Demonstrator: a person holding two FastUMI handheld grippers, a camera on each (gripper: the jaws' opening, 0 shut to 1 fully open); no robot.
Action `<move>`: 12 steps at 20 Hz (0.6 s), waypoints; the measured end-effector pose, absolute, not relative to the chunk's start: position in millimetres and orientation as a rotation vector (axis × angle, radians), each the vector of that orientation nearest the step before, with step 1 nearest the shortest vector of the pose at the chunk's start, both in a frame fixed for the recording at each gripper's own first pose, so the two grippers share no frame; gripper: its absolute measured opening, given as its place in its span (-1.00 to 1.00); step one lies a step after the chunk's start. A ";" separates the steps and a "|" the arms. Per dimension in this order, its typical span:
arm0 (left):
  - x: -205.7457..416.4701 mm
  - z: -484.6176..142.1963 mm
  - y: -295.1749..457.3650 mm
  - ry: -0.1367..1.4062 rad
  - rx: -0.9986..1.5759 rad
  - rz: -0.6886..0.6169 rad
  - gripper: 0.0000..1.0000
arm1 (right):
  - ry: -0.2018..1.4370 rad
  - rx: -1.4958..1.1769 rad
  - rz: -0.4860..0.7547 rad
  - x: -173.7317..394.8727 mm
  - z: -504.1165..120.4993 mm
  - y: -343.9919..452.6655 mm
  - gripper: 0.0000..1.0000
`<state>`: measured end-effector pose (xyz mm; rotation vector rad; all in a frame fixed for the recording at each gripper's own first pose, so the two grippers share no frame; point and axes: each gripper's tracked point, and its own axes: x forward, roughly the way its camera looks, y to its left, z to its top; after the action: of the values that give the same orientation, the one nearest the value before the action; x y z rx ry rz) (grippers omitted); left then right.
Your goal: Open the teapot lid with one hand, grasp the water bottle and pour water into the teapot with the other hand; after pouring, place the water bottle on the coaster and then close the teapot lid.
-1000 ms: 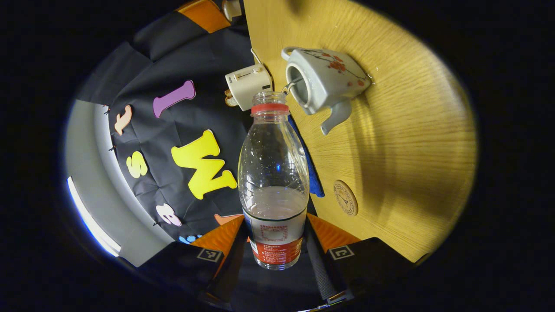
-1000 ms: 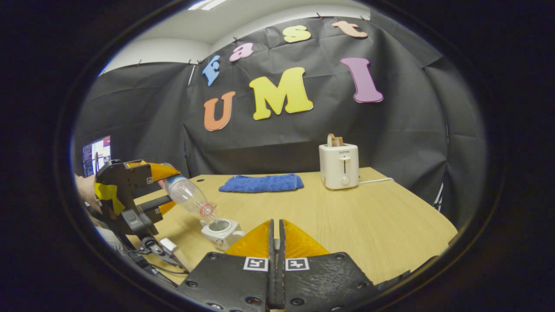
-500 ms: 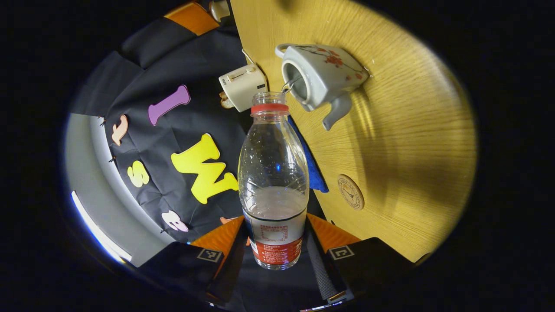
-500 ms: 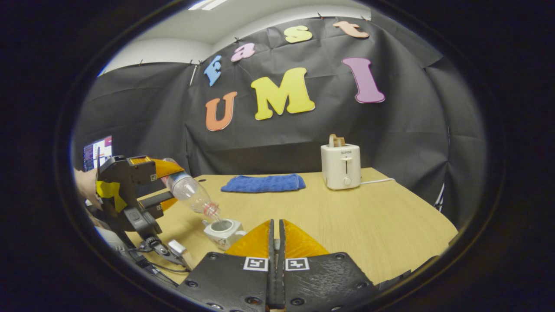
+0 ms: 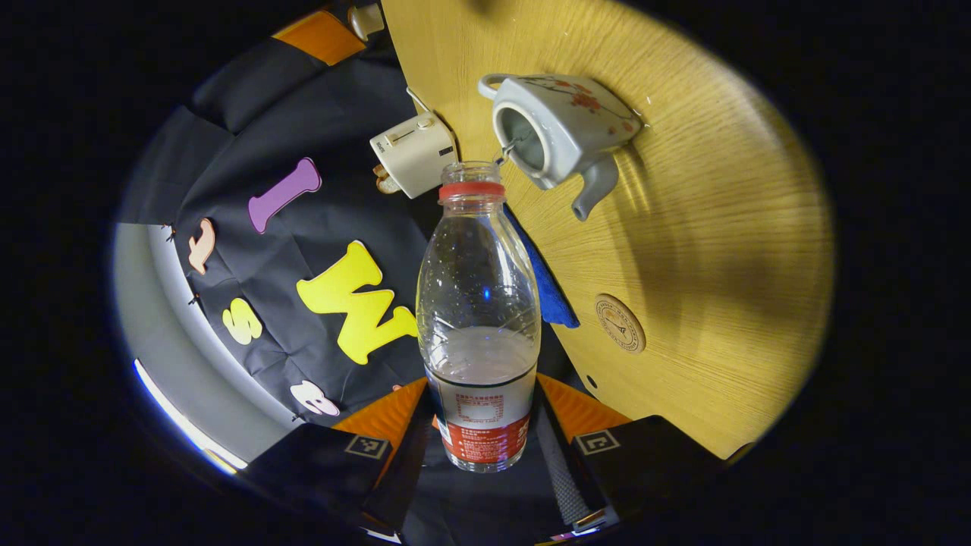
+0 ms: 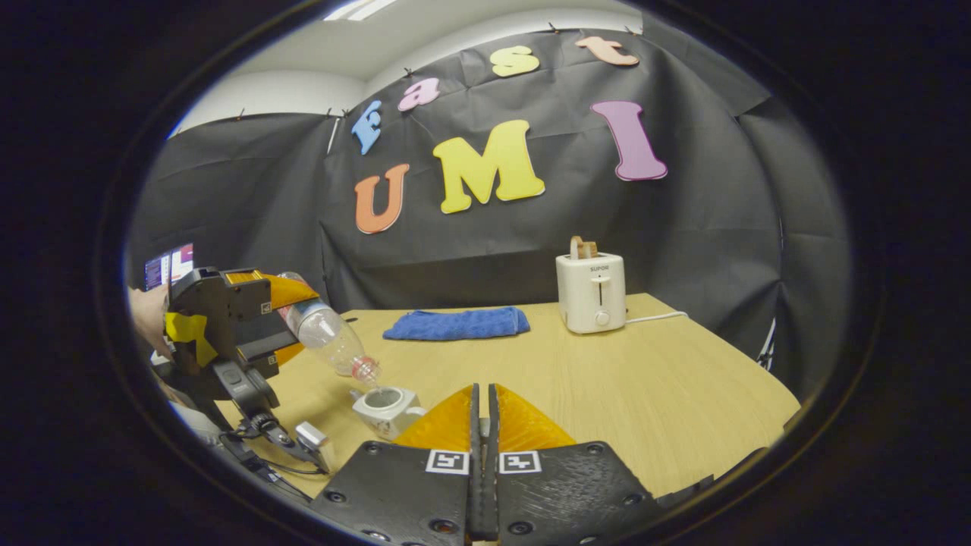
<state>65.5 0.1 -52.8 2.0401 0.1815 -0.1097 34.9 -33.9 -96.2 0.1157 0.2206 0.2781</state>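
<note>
Left hand-held gripper (image 5: 484, 425) clamped on clear plastic water bottle with red neck ring and red-and-white label (image 5: 479, 303), one finger pressing each side of the labelled base. Cap off; bottle tilted mouth-down, a little water pooled near the label end. Mouth poised just above the open top of the white square ceramic teapot with red blossom pattern (image 5: 557, 129); a thin stream visible between mouth and opening. Teapot standing upright on pale wood-grain worktop (image 5: 721, 227), spout toward the round brown coaster with printed emblem (image 5: 620, 324). Coaster bare, well apart from teapot. Blue folded cloth (image 5: 550, 292) partly hidden behind bottle; cream two-slot toaster (image 5: 413, 152) near the worktop's far edge.

From the right gripper view: left hand-held gripper (image 6: 292, 318) at far left, a hand (image 6: 148, 318) behind it, bottle (image 6: 330, 341) slanting down to teapot (image 6: 385, 409). Right hand-held gripper (image 6: 483, 425) with fingers together, only a hairline gap between them; whether the teapot lid is pinched there, cannot tell. Blue cloth (image 6: 455, 324) flat on the worktop (image 6: 645, 387) toward the back; toaster (image 6: 592, 292) just right of it, a slice in its slot, white cord trailing right. Small lit screen (image 6: 168, 267) at far left.
</note>
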 end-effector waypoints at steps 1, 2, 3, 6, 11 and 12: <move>64.7 -52.8 -1.1 0.184 2.045 -0.114 0.48 | 0.218 0.116 0.279 34.4 -95.1 -34.6 -0.96; 64.4 -51.3 -1.5 0.185 2.053 -0.114 0.48 | 0.215 0.115 0.280 33.6 -93.4 -35.1 -1.00; 63.7 -50.1 -3.3 0.184 2.063 -0.112 0.48 | 0.210 0.113 0.279 33.5 -92.3 -35.7 -0.96; 62.9 -49.4 -4.4 0.184 2.080 -0.108 0.48 | 0.208 0.124 0.270 34.8 -91.1 -40.4 -0.96; 63.3 -49.1 -3.4 0.198 2.090 -0.109 0.48 | 0.211 0.124 0.283 31.9 -90.2 -35.9 -0.96; 62.4 -49.3 -3.3 0.195 2.090 -0.109 0.48 | 0.212 0.124 0.284 31.7 -90.4 -35.4 -0.96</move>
<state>62.4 -3.3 -49.3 2.0902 0.1953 -0.1086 31.7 -35.4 -90.4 0.1236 0.2120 0.2843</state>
